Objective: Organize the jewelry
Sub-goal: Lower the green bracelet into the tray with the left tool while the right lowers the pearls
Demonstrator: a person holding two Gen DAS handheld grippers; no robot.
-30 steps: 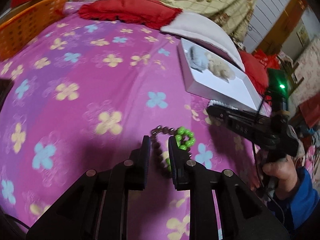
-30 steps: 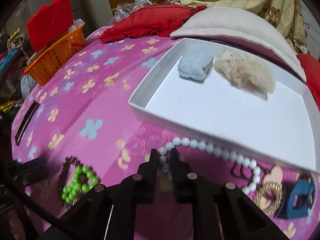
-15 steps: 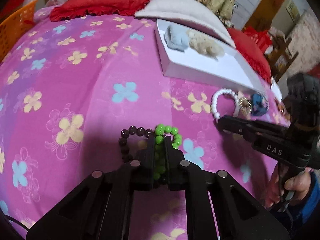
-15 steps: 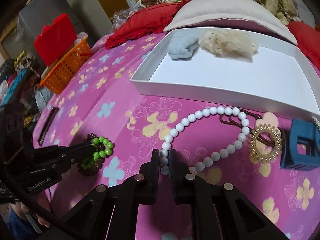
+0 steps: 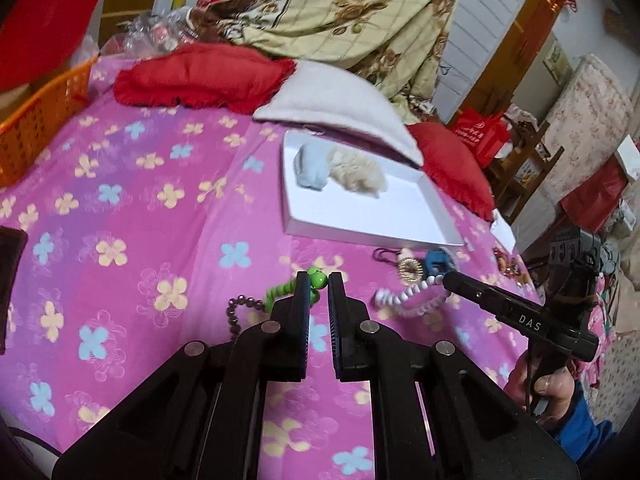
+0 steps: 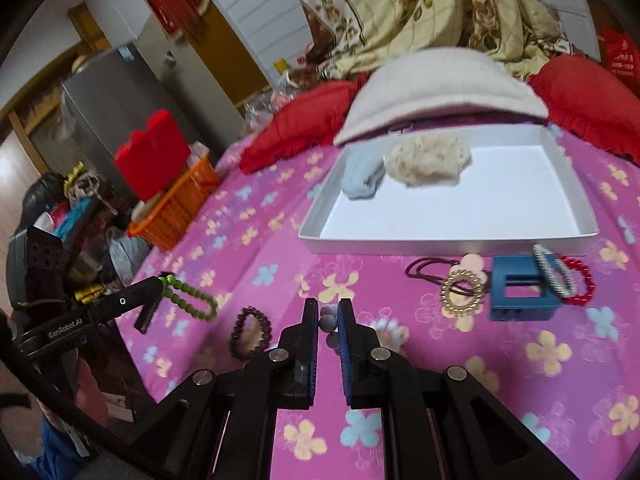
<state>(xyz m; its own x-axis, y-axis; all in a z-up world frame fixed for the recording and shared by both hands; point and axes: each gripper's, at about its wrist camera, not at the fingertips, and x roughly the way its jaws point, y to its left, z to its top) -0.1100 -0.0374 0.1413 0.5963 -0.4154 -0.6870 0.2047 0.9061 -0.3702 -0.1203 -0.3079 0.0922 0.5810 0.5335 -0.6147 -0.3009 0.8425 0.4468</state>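
Note:
My left gripper [image 5: 319, 280] is shut on a green bead bracelet [image 5: 286, 289] and holds it lifted above the pink flowered bedspread; it also shows in the right wrist view [image 6: 192, 295]. My right gripper [image 6: 328, 312] is shut on a white pearl bracelet [image 5: 408, 298], also lifted and hanging. A dark brown bead bracelet [image 6: 250, 332] lies on the bedspread below. A white tray [image 6: 440, 240] farther back holds a blue scrunchie [image 6: 362, 180] and a cream scrunchie [image 6: 426, 158].
In front of the tray lie a gold ring band [image 6: 460, 290], a blue claw clip [image 6: 522, 292], a silver bangle [image 6: 554, 276], a red bead bracelet [image 6: 582, 284] and dark hair ties [image 6: 424, 270]. An orange basket [image 6: 176, 210] stands at the left. Pillows lie behind the tray.
Both grippers have risen off the bedspread with their bracelets. The green bracelet came away from the dark brown one, which stayed on the bed. The pearl bracelet left its spot by the tray.

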